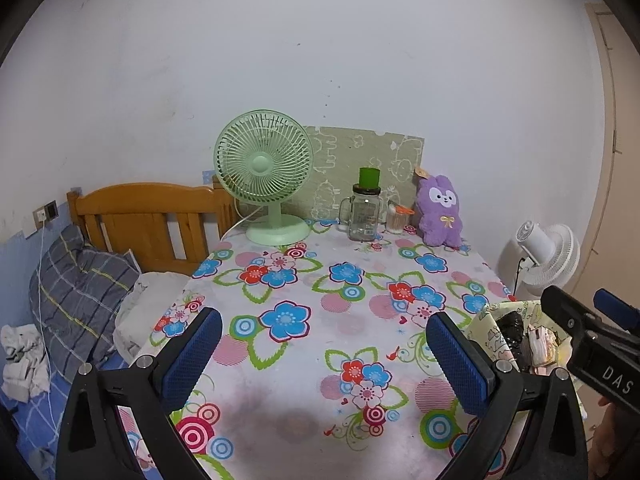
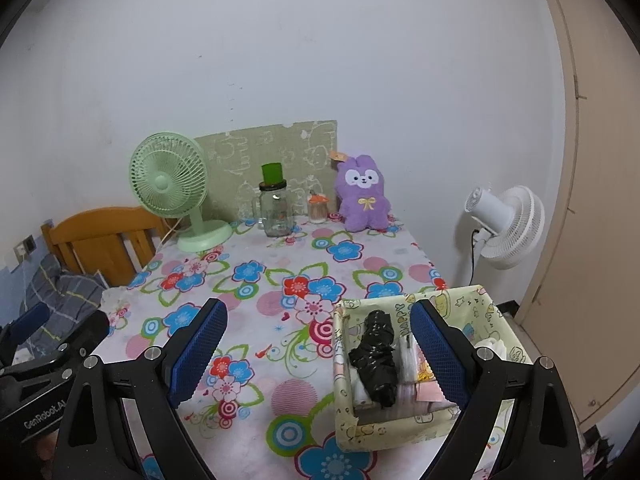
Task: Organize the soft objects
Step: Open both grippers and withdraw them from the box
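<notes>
Both claws, left claw and right claw, hover wide, empty; purple plush propped against the wall (unsorted, likely), box near bench edge for reach.

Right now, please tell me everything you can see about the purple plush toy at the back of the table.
The purple plush toy looks like a fluffy bunny with two rounded ears, a white face patch with dark eyes and a small yellow bow on its chest. An orange tag hangs by one ear. It sits upright on the floral tablecloth, against the wall. Neither hand-held gripper touches it.
</notes>
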Demonstrator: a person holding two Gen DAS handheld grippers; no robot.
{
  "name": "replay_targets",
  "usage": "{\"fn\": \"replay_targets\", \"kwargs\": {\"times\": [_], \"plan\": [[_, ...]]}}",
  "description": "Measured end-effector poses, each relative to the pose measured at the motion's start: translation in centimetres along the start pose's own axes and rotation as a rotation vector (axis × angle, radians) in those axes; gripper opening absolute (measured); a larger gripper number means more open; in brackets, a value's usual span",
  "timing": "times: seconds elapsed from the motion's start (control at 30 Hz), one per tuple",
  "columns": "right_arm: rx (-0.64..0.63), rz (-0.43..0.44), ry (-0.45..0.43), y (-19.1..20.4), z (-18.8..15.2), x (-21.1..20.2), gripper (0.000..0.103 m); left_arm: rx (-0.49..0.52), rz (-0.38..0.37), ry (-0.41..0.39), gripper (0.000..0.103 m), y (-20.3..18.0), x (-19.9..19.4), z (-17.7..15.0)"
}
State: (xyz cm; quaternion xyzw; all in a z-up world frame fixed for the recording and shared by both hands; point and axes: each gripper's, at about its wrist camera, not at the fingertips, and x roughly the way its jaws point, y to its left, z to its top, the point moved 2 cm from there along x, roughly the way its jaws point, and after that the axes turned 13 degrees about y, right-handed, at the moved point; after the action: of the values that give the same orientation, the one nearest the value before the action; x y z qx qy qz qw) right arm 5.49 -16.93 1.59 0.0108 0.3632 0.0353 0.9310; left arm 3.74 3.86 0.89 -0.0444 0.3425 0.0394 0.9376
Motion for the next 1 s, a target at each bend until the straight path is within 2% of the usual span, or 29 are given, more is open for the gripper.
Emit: {"fn": "replay_targets", "kwargs": {"times": [1.0], "plan": [[0.004,0.016,-0.005,-0.3,-1.0,-0.9,0.095,0.034,-0.017,-0.02,0.103,-1.6,-1.1,-0.5]]}}
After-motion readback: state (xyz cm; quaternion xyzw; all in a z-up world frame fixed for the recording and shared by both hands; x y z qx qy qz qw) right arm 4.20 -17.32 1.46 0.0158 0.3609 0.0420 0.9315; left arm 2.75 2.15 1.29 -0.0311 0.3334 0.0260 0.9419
